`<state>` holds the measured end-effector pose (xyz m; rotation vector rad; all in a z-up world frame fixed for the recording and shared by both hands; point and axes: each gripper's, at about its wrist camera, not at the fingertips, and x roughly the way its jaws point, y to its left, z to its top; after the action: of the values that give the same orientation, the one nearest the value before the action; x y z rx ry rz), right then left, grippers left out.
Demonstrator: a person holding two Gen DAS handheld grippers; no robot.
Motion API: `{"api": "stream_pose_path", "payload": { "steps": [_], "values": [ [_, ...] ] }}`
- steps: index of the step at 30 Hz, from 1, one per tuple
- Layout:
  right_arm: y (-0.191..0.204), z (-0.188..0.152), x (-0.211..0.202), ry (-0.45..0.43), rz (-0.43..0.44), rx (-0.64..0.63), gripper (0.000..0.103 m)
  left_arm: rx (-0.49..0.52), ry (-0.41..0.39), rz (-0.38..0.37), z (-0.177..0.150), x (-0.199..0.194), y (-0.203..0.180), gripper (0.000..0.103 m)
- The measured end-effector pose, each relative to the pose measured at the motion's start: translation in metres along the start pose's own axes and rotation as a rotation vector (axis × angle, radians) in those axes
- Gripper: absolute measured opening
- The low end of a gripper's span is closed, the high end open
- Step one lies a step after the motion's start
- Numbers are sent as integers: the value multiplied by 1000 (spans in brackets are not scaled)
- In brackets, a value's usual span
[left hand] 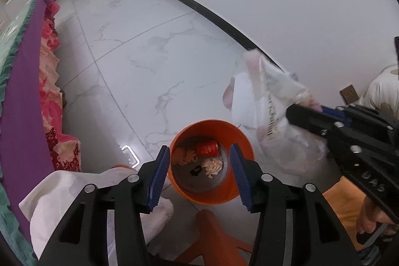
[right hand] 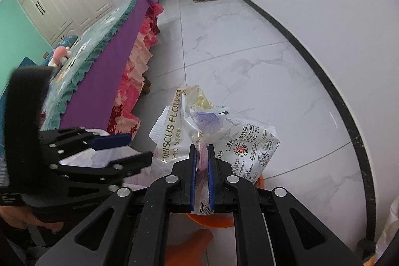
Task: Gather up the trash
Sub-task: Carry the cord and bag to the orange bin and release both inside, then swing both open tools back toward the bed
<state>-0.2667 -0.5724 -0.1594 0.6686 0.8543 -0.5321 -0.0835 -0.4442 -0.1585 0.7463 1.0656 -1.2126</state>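
Your left tool [left hand: 199, 176] hangs spread wide and empty just above the orange bin [left hand: 212, 198], its blue pads [left hand: 159, 178] flanking the rim, and inside the bin you can see a red can [left hand: 207, 148], a crumpled tissue [left hand: 212, 166] and other scraps. Your right tool [right hand: 200, 163] is pinching a white printed plastic wrapper [right hand: 219, 133] between its nearly closed pads, holding it in the air to the right of the bin and slightly beyond it. Further off, the marble floor [left hand: 149, 54] runs along the bed [right hand: 104, 61] towards the doorway.
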Motion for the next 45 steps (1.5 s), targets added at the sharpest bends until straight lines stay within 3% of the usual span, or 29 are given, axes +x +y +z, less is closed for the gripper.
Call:
{"api": "stream_pose_path", "payload": {
  "steps": [5, 9, 16, 25, 37, 40, 45],
  "values": [
    [9, -1, 15, 28, 1, -9, 16, -27, -6, 15, -2, -3, 12, 51],
    [11, 0, 24, 46, -13, -10, 42, -51, -5, 17, -2, -3, 20, 51],
    [17, 0, 31, 61, -15, -13, 42, -62, 0, 18, -6, -3, 26, 51],
    [41, 8, 14, 16, 5, -65, 42, -75, -47, 20, -11, -20, 31, 51],
    [130, 23, -17, -54, 107, -243, 42, -192, -194, 117, -44, -90, 68, 51],
    [155, 25, -22, -67, 136, -282, 42, -237, -242, 169, -58, -114, 81, 63],
    [213, 27, -29, -84, 207, -388, 42, -330, -310, 251, -91, -151, 109, 64]
  ]
}}
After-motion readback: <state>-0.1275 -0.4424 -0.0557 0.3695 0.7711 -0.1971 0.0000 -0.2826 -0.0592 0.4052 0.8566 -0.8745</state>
